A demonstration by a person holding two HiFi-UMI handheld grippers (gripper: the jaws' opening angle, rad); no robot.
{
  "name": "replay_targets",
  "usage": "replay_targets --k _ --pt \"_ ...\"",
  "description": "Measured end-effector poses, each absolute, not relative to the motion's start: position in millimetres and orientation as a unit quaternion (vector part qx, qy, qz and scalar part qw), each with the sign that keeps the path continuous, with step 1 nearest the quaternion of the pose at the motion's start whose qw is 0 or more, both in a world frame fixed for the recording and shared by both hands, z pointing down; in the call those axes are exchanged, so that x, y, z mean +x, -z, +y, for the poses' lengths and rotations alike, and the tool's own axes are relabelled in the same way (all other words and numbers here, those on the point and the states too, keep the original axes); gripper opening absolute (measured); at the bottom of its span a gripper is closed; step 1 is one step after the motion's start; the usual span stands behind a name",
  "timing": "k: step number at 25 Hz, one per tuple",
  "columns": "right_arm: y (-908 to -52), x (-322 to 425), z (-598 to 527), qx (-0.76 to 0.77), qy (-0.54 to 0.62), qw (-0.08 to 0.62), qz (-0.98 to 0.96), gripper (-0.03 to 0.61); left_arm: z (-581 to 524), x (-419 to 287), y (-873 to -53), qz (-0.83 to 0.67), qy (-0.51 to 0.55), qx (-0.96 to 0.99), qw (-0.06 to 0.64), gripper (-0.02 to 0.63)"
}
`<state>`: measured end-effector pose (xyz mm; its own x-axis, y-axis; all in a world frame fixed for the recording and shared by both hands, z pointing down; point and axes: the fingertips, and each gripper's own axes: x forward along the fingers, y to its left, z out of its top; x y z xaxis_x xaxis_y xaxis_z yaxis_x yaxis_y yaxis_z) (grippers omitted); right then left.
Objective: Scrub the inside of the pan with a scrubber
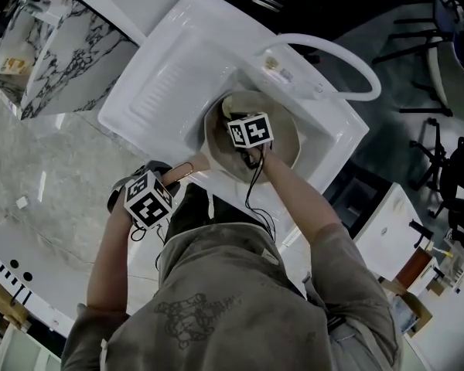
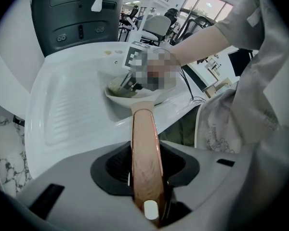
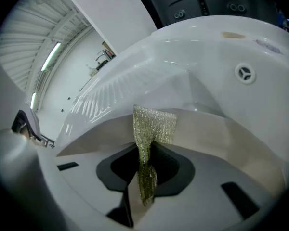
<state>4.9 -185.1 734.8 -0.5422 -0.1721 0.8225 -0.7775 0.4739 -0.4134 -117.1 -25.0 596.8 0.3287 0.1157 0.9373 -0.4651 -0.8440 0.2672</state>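
Note:
A cream pan (image 1: pixel 282 141) sits in the basin of a white sink (image 1: pixel 178 60). Its copper-brown handle (image 2: pixel 144 143) runs straight between my left gripper's (image 2: pixel 145 179) jaws, which are shut on it at the sink's near edge. My right gripper (image 3: pixel 147 170) is shut on a gold-green mesh scrubber (image 3: pixel 153 126), which hangs out past the jaws just above the pan's pale inner wall (image 3: pixel 207 134). From the head view, the right gripper's marker cube (image 1: pixel 250 130) is over the middle of the pan and hides the scrubber.
A ribbed drainboard (image 1: pixel 158 91) lies left of the basin. A white curved faucet (image 1: pixel 348 60) arches over the far rim. An overflow fitting (image 3: pixel 244 73) shows on the basin wall. A marble counter (image 1: pixel 54 52) stands at the left, office chairs (image 1: pixel 441 37) at the right.

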Motion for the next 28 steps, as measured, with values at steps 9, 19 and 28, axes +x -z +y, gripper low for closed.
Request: replay_targets --k 9,19,28 --pt "-700 -19 -136 0.119 -0.458 0.358 -0.805 0.078 -24 -118 -598 -0.108 -0.571 0.771 0.26 0.153" --pt "-652 -15 -64 -0.057 -0.506 0.344 -0.789 0.077 -24 -118 -600 -0.11 -0.57 0.769 0.268 0.153" --pt "-643 35 -106 0.106 -0.484 0.33 -0.803 0.072 -23 -118 -600 -0.109 -0.57 0.767 0.273 0.152"
